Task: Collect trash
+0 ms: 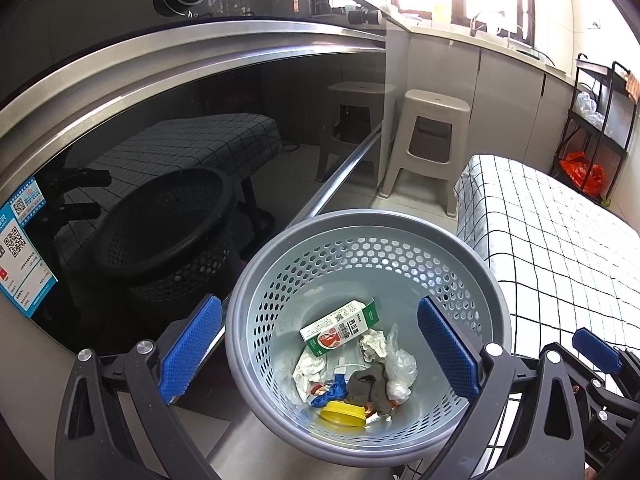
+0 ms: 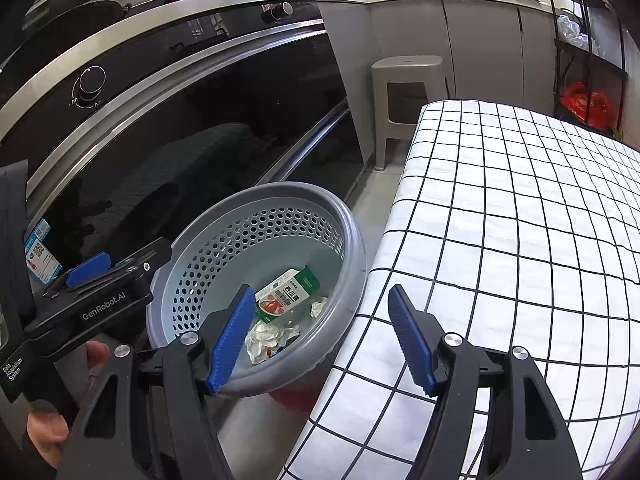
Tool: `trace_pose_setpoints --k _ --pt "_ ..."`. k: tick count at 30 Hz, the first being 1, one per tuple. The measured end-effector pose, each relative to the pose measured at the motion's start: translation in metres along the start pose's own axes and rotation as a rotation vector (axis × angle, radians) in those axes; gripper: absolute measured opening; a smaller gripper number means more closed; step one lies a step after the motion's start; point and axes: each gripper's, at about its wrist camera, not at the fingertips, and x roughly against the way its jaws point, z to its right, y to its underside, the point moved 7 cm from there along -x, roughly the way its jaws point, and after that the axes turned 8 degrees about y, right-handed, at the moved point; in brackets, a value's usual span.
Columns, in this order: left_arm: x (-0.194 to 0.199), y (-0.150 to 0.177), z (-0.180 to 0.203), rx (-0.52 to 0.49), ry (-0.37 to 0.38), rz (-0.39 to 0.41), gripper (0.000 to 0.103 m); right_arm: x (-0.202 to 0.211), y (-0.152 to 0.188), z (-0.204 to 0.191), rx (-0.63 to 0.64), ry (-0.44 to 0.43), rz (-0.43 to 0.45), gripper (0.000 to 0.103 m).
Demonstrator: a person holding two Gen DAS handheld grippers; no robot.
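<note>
The waste basket (image 1: pixel 280 280) is grey with a paler grey-blue inside, its wall pierced by a honeycomb of holes. In it lie a green, white and red carton (image 1: pixel 340 326), crumpled white paper (image 1: pixel 372 344), a yellow lid (image 1: pixel 344 414), a dark grey rag (image 1: pixel 370 386) and something blue (image 1: pixel 334 386), perhaps a wrapper. The tablecloth (image 2: pixel 520 240) is white with a black grid. The left gripper (image 1: pixel 320 354) and right gripper (image 2: pixel 320 336) are black with blue ribbed pads. The oven door (image 1: pixel 180 140) is glossy black with steel trim. The stool (image 1: pixel 432 140) is beige.
</note>
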Motion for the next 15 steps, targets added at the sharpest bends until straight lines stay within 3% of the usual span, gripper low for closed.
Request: trace_pose_setpoints --k 15 --pt "0.0026 -0.0003 0.0017 -0.021 -0.022 0.007 0.096 -0.0027 0.0007 -0.0026 0.002 -0.002 -0.004 0.066"
